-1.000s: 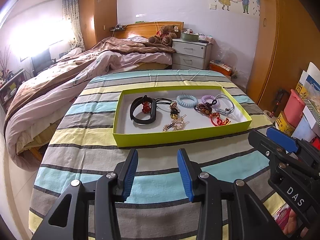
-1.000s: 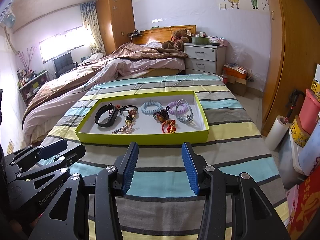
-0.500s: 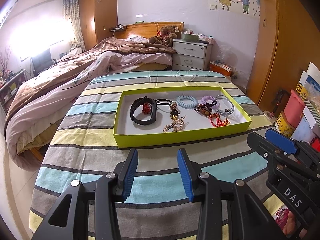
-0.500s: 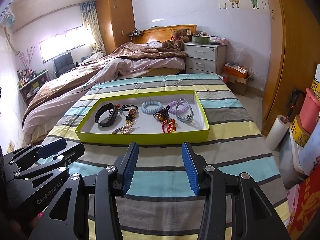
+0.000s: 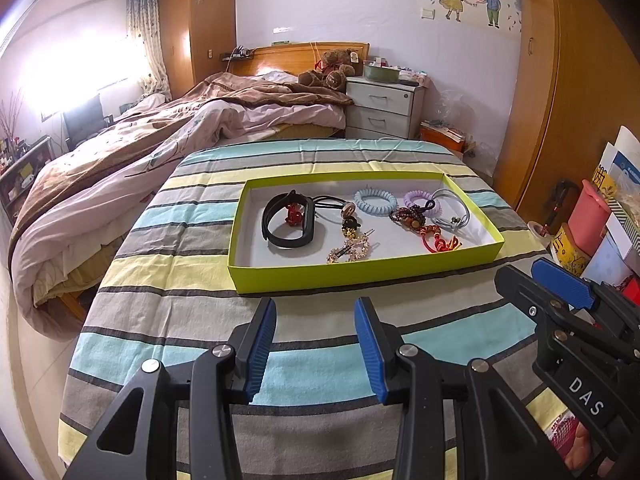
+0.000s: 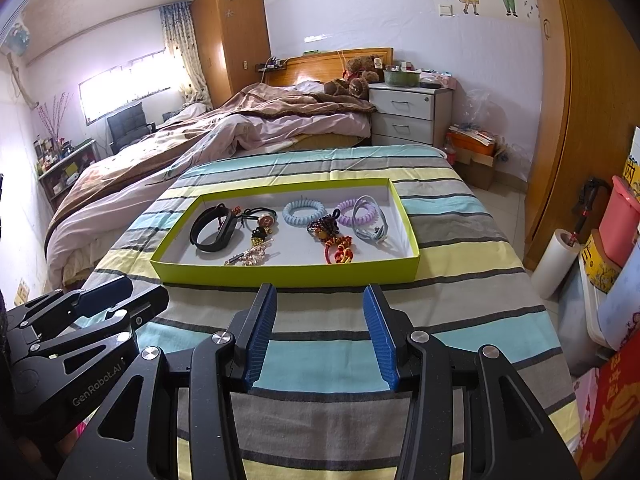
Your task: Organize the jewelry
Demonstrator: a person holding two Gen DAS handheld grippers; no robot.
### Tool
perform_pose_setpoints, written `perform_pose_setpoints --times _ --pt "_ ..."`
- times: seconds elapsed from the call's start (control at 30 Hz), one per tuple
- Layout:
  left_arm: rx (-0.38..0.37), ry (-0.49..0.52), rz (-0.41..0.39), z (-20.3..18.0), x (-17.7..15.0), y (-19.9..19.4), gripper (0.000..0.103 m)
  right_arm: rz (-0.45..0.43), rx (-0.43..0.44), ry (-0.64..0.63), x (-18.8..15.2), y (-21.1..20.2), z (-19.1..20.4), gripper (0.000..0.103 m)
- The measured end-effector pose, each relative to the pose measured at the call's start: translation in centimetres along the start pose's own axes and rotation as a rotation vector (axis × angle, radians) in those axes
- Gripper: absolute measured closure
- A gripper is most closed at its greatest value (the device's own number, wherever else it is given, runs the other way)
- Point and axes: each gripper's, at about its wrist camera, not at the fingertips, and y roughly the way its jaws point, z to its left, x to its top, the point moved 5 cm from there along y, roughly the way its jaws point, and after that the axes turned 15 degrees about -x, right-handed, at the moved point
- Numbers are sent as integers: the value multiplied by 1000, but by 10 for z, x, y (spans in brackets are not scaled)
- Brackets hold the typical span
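A lime-green shallow box (image 5: pixel 360 270) (image 6: pixel 288 274) sits on the striped bedspread. In it lie a black wristband (image 5: pixel 286 226) (image 6: pixel 212 232), a light blue coil hair tie (image 5: pixel 376 202) (image 6: pixel 304 212), a purple coil tie (image 5: pixel 418 202) (image 6: pixel 354 210), a grey bracelet (image 5: pixel 454 216), a red knotted charm (image 5: pixel 440 242) (image 6: pixel 340 252), a dark beaded piece (image 5: pixel 408 216) and a gold hair clip (image 5: pixel 352 250) (image 6: pixel 250 258). My left gripper (image 5: pixel 315 312) is open and empty, just short of the box's near wall. My right gripper (image 6: pixel 320 300) is open and empty beside it, to the right (image 5: pixel 560 292).
The striped bedspread (image 5: pixel 168 280) covers a bed or table in front of me. A second bed with a brown quilt (image 5: pixel 160 148) lies to the left. A white nightstand (image 5: pixel 384 108) stands at the back. Boxes and a pink bin (image 5: pixel 588 220) crowd the right side by a wooden wardrobe (image 5: pixel 560 100).
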Motion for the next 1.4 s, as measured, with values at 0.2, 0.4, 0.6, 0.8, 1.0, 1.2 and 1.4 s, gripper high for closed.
perform_pose_setpoints --times 0.2,0.4,0.6,0.8,1.0,1.2,1.4 --pt "2 -1 0 0 0 0 62 2 -1 3 0 0 0 57" --pt "3 -1 -2 1 -1 0 62 3 0 1 0 0 0 57" --pt "3 -1 -2 2 -1 -1 62 2 -1 1 0 0 1 57" --pt "5 -3 0 3 -2 -2 62 4 -1 0 -1 0 1 57" --pt "5 -3 -4 3 -2 -2 62 3 -1 2 0 0 0 57" --pt "2 -3 -1 3 -2 -2 62 2 -1 3 0 0 0 57" --pt "4 -4 0 3 -2 -2 62 4 -2 3 -1 0 0 57"
